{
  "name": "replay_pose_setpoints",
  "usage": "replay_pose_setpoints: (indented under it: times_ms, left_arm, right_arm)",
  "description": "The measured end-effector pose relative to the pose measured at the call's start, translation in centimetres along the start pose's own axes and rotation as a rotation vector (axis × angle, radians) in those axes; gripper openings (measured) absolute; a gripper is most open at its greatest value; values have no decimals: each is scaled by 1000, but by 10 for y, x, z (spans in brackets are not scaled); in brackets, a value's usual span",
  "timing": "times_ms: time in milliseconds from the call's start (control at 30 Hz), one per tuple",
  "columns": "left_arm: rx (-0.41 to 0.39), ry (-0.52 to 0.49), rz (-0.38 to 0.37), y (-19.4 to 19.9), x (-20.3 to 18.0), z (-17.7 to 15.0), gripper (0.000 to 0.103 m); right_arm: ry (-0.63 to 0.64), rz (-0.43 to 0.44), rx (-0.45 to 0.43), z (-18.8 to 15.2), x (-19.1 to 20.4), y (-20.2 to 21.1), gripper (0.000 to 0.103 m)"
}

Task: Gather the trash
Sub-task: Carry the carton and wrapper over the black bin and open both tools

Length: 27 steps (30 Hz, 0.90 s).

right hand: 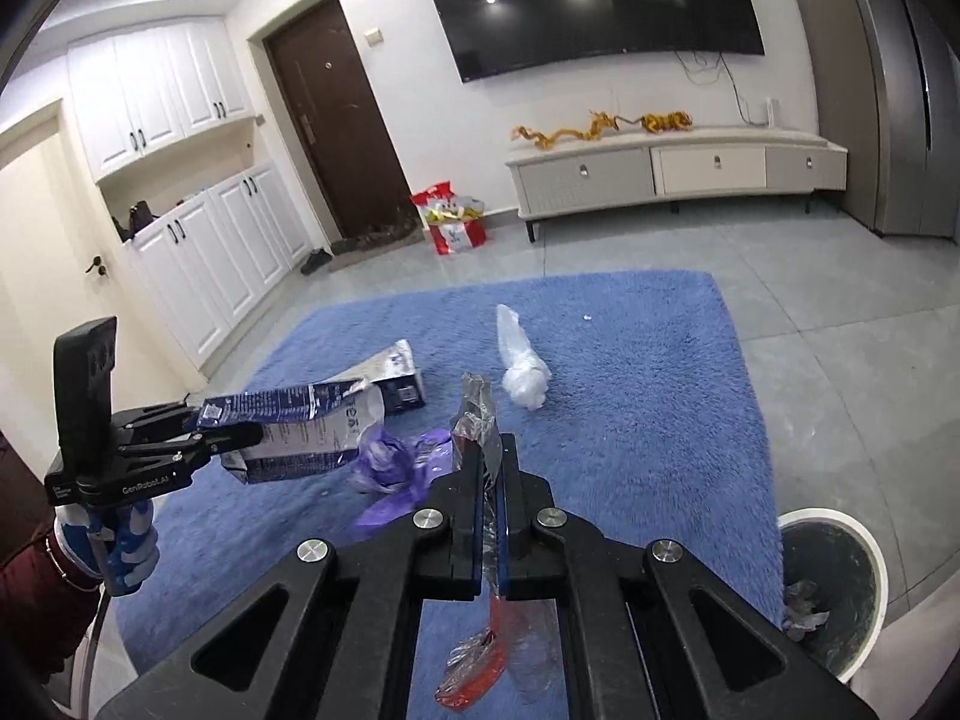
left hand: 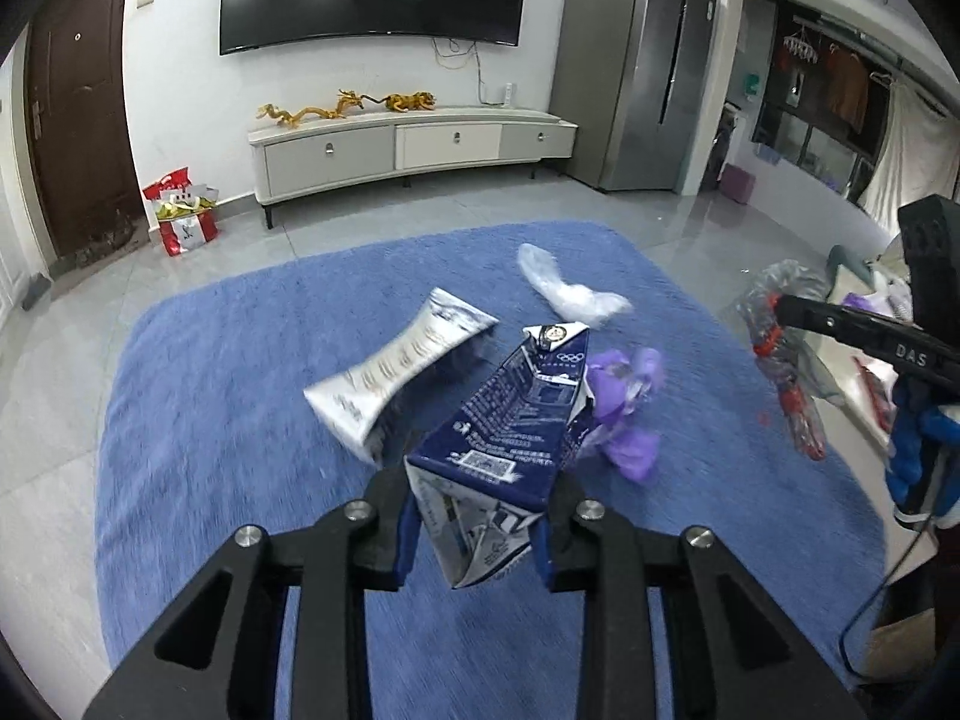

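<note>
My left gripper [left hand: 477, 507] is shut on a crushed dark-blue milk carton [left hand: 516, 420] and holds it above the blue rug [left hand: 240, 396]; it also shows in the right wrist view [right hand: 288, 432]. My right gripper [right hand: 492, 468] is shut on a clear and red plastic wrapper [right hand: 480, 648], also visible in the left wrist view [left hand: 786, 372]. On the rug lie a silver carton [left hand: 402, 360], a white plastic bag [left hand: 564, 288] and a crumpled purple wrapper [left hand: 624, 414].
A white-rimmed trash bin [right hand: 834, 588] with some trash inside stands on the tiled floor at the rug's right edge. A TV cabinet [left hand: 408, 150], a fridge [left hand: 636, 72], a red bag [left hand: 180, 210] and a brown door [left hand: 78, 108] line the far wall.
</note>
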<state>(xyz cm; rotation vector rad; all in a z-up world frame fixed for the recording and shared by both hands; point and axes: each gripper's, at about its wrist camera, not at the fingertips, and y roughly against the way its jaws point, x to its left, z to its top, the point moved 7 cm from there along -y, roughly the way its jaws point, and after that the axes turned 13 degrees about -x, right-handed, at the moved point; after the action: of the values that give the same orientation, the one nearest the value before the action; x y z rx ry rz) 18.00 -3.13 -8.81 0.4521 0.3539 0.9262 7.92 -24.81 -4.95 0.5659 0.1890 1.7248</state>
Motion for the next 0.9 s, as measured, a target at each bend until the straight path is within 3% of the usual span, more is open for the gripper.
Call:
replay_pose_setpoints:
  times_ms: [167, 533, 733, 900]
  left_arm:
    - [-10, 8, -31, 43, -18, -12, 28]
    - [-88, -1, 9, 114, -36, -10, 28]
    - [-119, -15, -2, 124, -59, 6, 28]
    - [-111, -34, -56, 107, -94, 20, 28]
  right_arm:
    - [11, -3, -34, 2, 7, 37, 3]
    - [25, -8, -119, 8, 15, 105, 3]
    - [24, -20, -159, 7, 3, 130, 3]
    - [20, -61, -171, 1, -18, 147, 3]
